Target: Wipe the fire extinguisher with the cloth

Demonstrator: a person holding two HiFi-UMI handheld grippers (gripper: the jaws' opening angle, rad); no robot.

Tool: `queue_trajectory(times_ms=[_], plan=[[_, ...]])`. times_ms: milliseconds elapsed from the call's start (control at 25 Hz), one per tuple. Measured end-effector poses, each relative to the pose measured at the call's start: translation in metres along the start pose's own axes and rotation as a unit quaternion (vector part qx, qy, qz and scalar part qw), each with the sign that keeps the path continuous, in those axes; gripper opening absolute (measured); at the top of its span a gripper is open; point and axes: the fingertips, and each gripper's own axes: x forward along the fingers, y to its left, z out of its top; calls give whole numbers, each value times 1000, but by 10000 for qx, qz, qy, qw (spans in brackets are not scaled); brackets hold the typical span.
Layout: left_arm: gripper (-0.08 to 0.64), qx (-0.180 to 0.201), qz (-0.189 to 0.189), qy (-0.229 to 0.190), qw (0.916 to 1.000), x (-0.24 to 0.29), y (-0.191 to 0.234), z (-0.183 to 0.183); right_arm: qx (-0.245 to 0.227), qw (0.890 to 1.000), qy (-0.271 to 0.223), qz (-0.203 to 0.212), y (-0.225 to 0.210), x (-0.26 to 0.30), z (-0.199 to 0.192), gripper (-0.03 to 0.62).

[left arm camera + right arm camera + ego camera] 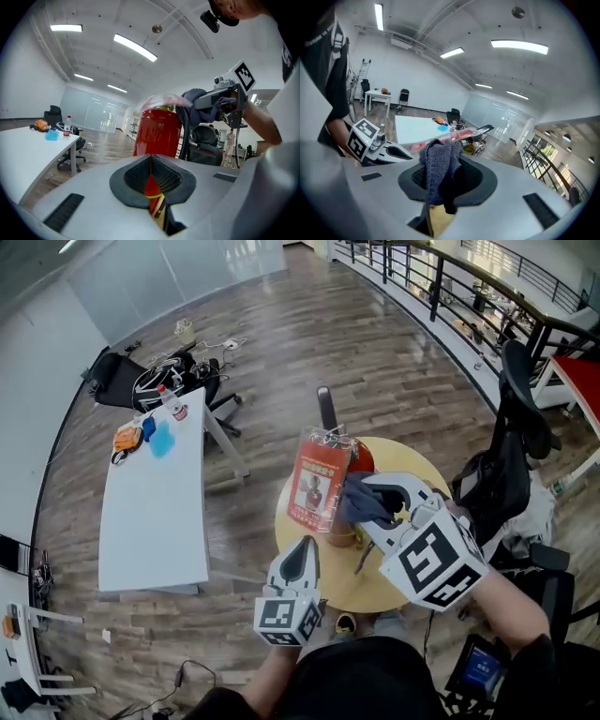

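we see the fire extinguisher (361, 460) upright on the round table (417, 463) | right gripper (375, 501) clamped on the cloth (361, 504) at its top | left gripper (305, 557) closed, empty, near its base | we judge it heavy, rigid, slick; cloth soft, best pinched at its bunch

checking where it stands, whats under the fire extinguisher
The round yellow table is under the fire extinguisher. Its base is hidden in the head view by the hanging tag and the cloth in the right tool.
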Motion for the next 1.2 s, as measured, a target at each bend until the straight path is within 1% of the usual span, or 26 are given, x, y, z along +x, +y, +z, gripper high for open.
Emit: queue_trajectory(times_ms=[80,160,280,440,520,560,680,720,760,800,880,920,1040,1200], plan=[[25,4,-75,-39,10000,-8,2,1,-30,9996,206,-179,6,-1,-5,98],[25,14,-112,-24,9999,-15,6,-3,-159,9985,371,-357,14,-2,-11,98],[25,-4,-139,32,9999,-23,12,-9,-231,9975,419,-518,15,-3,-7,98],[25,4,-180,48,9998,-31,15,-10,134,9979,125,-616,-4,-13,23,98],[25,-25,-165,47,9998,-33,18,-9,311,9981,82,-532,-2,-13,28,98],[25,-39,-168,43,9998,-34,19,-8,393,9979,-17,-518,-2,-17,31,98],[25,-30,-219,14,9998,-37,19,-6,728,9934,-671,-574,-14,-38,59,98],[25,-23,-225,9,9997,-37,19,-7,823,9919,-764,-587,-21,-41,66,98],[25,-23,-219,6,9998,-37,20,-8,876,9919,-701,-594,-27,-39,66,98],[25,-34,-207,1,9998,-37,21,-9,867,9933,-490,-584,-28,-32,58,98],[25,-64,-187,-19,9998,-39,19,-10,734,9956,48,-587,-24,-13,29,98],[25,-66,-185,-29,9998,-41,18,-11,691,9954,197,-631,-20,-8,16,98],[25,-51,-181,-25,9998,-45,22,-14,750,9945,246,-694,-11,-9,3,98],[25,-93,-173,63,9998,-47,27,-20,758,9953,433,-426,12,-6,-7,98]])
